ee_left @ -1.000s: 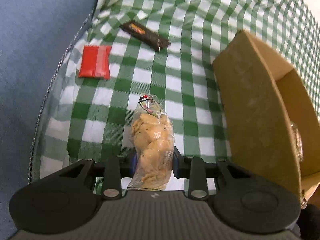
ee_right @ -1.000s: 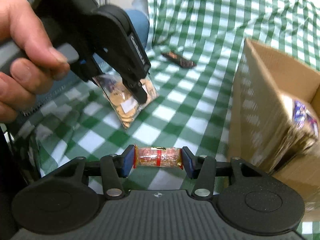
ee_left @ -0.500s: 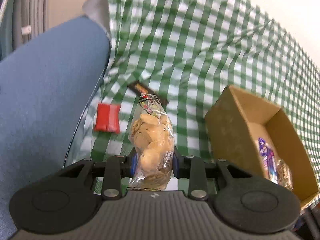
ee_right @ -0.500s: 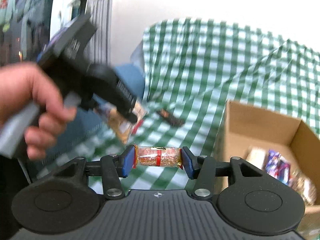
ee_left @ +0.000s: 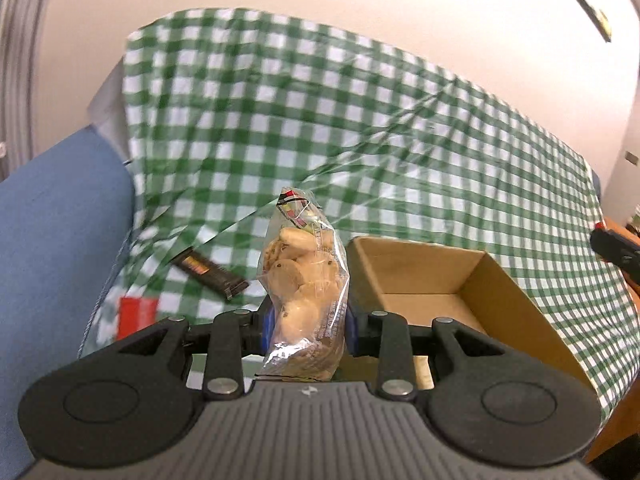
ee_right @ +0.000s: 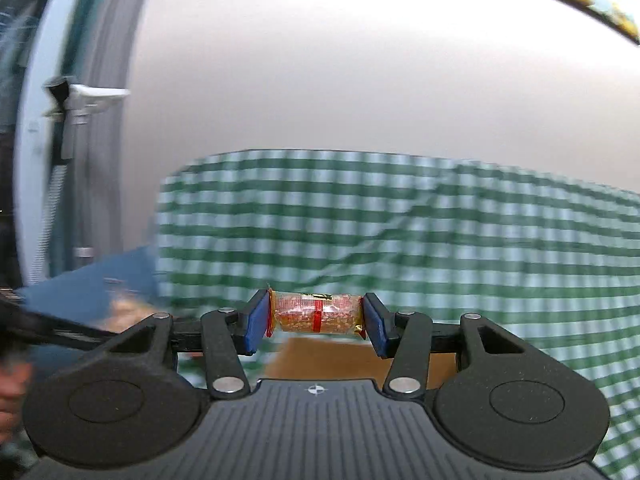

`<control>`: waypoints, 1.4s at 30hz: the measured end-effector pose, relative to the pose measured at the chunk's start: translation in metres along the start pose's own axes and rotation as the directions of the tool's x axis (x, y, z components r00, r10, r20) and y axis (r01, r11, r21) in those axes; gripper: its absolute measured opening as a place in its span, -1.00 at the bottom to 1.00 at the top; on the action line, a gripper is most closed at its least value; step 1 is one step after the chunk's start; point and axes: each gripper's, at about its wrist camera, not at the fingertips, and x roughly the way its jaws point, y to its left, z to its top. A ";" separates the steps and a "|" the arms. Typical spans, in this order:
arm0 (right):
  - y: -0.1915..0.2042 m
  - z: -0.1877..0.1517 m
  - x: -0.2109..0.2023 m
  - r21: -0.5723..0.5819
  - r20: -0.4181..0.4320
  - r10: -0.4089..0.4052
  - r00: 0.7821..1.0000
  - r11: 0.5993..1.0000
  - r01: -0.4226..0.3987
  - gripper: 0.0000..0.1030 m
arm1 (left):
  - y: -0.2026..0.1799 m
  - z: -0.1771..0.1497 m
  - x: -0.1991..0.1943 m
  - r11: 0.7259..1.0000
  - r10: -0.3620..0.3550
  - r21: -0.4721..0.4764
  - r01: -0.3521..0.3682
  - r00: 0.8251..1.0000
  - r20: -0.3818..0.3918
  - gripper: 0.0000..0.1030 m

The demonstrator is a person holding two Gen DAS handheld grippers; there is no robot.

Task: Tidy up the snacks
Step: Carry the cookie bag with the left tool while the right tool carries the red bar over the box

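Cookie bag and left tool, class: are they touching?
Touching. The left wrist view shows the left tool with both blue pads pressed against the sides of the cookie bag, which stands upright between them, clear of the checked cloth.

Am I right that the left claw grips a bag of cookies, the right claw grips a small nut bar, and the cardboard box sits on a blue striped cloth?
Not quite. The cloth under the box is green and white checked, not blue striped; the left wrist view shows it. The rest holds: the left claw grips the cookies, and the right claw grips the nut bar.
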 end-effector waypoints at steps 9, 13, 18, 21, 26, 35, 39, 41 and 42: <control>-0.073 -0.036 0.008 0.151 -0.060 -0.165 0.985 0.973 0.172 0.00 | -0.043 0.001 0.006 0.993 -0.090 0.084 0.084 0.994 0.064 -0.31; -0.081 -0.042 0.013 0.139 -0.068 -0.169 0.983 0.974 0.177 0.00 | -0.063 0.003 0.010 0.986 -0.128 0.119 0.116 0.987 0.099 -0.31; -0.086 -0.045 0.019 0.111 -0.088 -0.173 0.981 0.977 0.182 0.01 | -0.088 0.004 0.029 0.978 -0.169 0.135 0.156 0.982 0.088 -0.31; -0.085 -0.044 0.018 0.092 -0.084 -0.169 0.982 0.980 0.177 0.01 | -0.101 0.003 0.041 0.972 -0.188 0.157 0.174 0.979 0.081 -0.30; -0.079 -0.044 0.020 0.062 -0.090 -0.173 0.981 0.982 0.179 0.01 | -0.119 -0.004 0.056 0.961 -0.215 0.190 0.202 0.975 0.052 -0.30; -0.071 -0.044 0.026 0.041 -0.092 -0.172 0.981 0.984 0.176 0.01 | -0.129 -0.010 0.065 0.951 -0.259 0.186 0.248 0.965 0.036 -0.30; -0.069 -0.044 0.027 0.023 -0.093 -0.165 0.982 0.986 0.167 0.01 | -0.130 -0.008 0.065 0.950 -0.266 0.181 0.255 0.963 0.037 -0.30; -0.069 -0.045 0.028 0.013 -0.093 -0.163 0.982 0.986 0.165 0.01 | -0.130 -0.008 0.065 0.951 -0.268 0.172 0.258 0.963 0.038 -0.30; -0.070 -0.045 0.028 0.009 -0.093 -0.161 0.983 0.987 0.163 0.01 | -0.130 -0.008 0.065 0.951 -0.269 0.170 0.259 0.962 0.038 -0.30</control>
